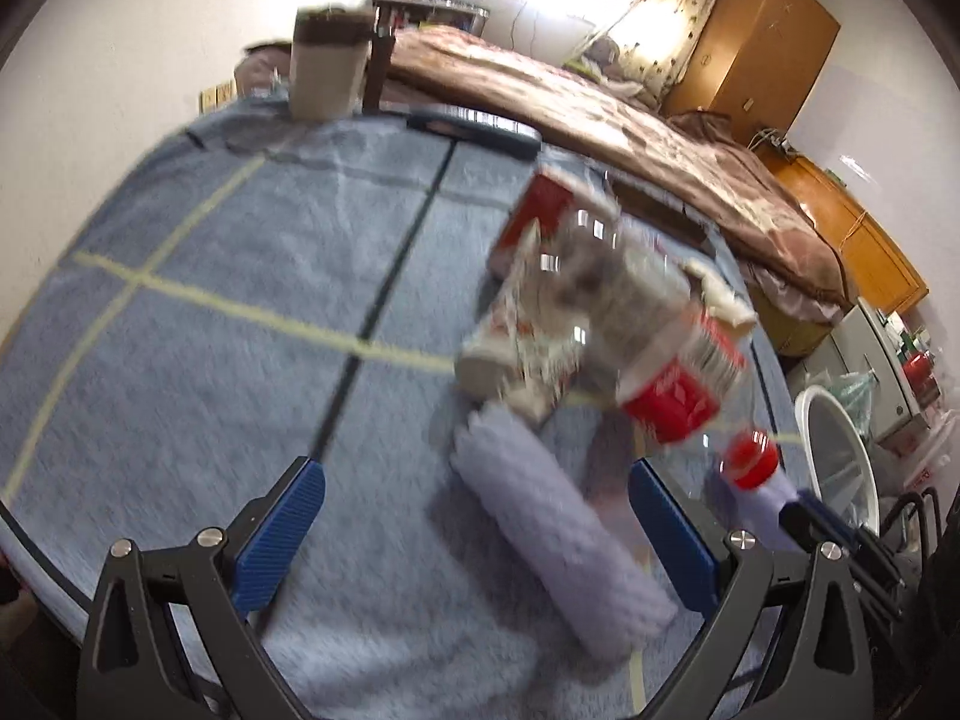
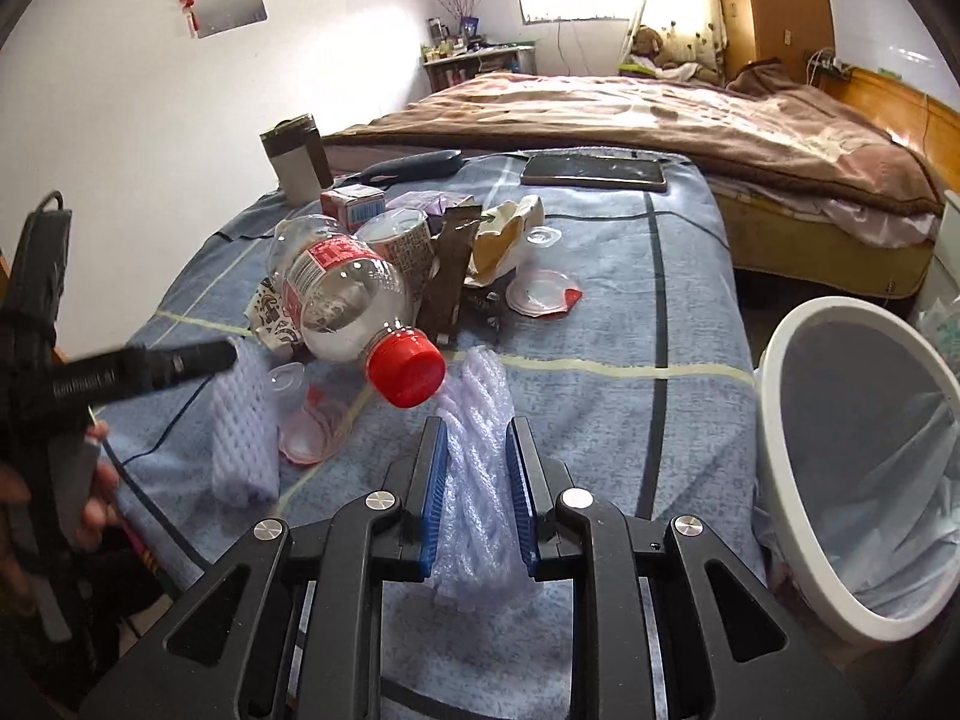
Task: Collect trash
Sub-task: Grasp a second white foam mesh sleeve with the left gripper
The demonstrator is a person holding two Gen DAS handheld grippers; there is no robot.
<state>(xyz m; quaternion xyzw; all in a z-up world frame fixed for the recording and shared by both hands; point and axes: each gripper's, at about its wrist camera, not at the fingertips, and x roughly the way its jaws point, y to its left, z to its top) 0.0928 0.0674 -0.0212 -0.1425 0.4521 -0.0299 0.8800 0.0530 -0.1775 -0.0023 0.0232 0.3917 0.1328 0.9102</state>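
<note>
Two grippers at work: my right gripper [image 2: 477, 468] clamps a foam net sleeve [image 2: 480, 480] over the blue blanket [image 2: 600, 324], beside the white bin [image 2: 780, 360]; my left gripper [image 1: 474, 534] stands wide apart, empty.

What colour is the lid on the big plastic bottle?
Red. The bottle cap shows best in the right wrist view, on the clear plastic bottle.

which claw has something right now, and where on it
The right claw pinches the pale lilac foam net sleeve across its middle; the left claw is open, holding nothing.
</note>
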